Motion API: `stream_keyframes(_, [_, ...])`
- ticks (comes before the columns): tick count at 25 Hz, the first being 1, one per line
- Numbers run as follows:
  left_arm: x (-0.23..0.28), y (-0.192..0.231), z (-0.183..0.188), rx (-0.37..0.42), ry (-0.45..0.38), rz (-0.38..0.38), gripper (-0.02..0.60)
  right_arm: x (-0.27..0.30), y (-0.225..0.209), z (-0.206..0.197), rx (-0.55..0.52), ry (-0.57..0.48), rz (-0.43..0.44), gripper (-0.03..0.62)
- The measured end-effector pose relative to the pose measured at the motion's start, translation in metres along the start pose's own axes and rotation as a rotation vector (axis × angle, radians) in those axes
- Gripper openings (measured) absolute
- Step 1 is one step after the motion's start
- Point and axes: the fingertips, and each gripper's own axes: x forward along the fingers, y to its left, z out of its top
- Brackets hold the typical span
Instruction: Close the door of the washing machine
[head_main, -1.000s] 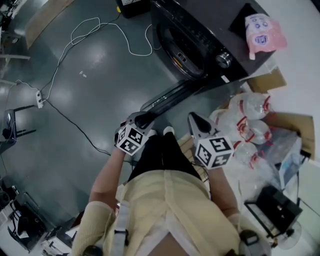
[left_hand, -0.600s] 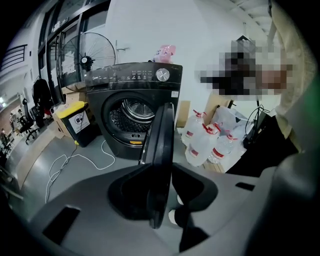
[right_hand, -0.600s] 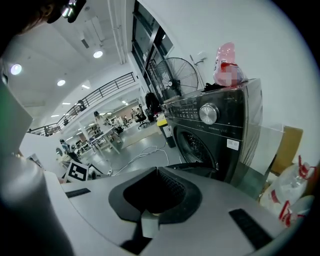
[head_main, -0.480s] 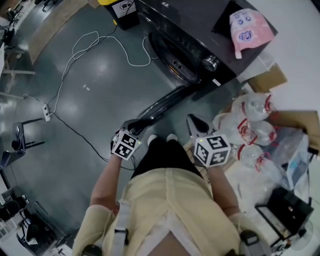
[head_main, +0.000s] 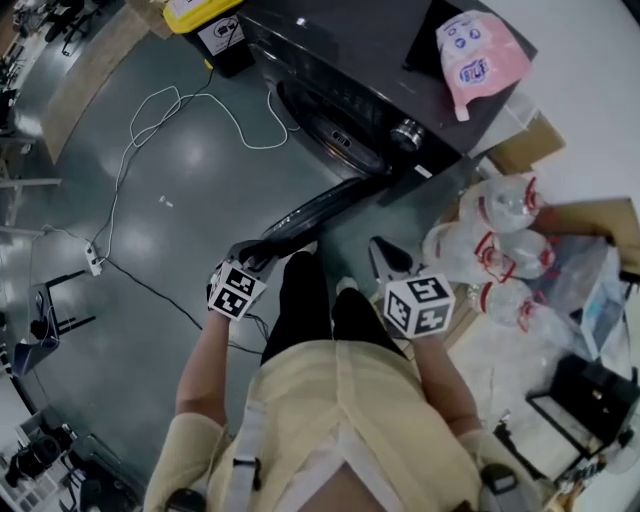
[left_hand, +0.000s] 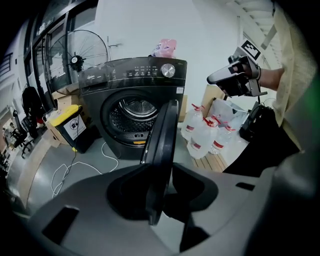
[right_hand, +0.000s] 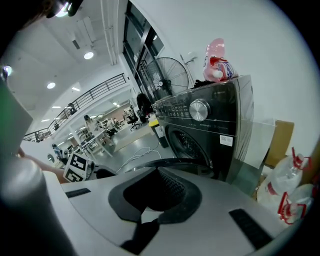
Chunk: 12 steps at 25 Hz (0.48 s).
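A: Where is the door (head_main: 325, 203) sitting right now?

B: It is hanging wide open, running as a dark bar from its hinge at the washing machine (head_main: 350, 70) front, centre of the head view, down towards the lower left.

A: And which claw is dealing with it?

B: The left gripper (head_main: 262, 250). In the left gripper view the door's free rim is standing upright between its jaws, and they are clamping on that rim, as far as I am judging it. The right gripper (head_main: 386, 262) is hovering just right of the door, jaws together with nothing between them, touching nothing.

A: So the left one is nearer?

B: It is already on the door. The right one is pointing at the hinge side, near the water bottles (head_main: 485, 250), so I am not expecting it to do much.

A: Which way is the swing going, then?

B: The door's long axis is pointing away from the claw towards the upper right of the head view, and the drum opening (head_main: 325, 135) is lying above the door, towards the top of the frame. I am judging that the free rim is needing an arc up and leftwards, round the hinge, until it meets the front panel.

A: Anything getting in the way?

B: The white cable (head_main: 190, 105) is lying on the floor at upper left, well apart from that arc.
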Motion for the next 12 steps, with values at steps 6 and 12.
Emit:
stream_keyframes(6, [0.011, 0.043, 0.005, 0.072, 0.038, -0.052, 0.140, 0.028, 0.000, 0.012, 0.049, 0.010, -0.047, 0.005])
stream_keyframes(12, [0.019, 0.085, 0.022, 0.146, 0.056, -0.069, 0.146, 0.052, 0.000, 0.025, 0.077, 0.018, -0.078, 0.005])
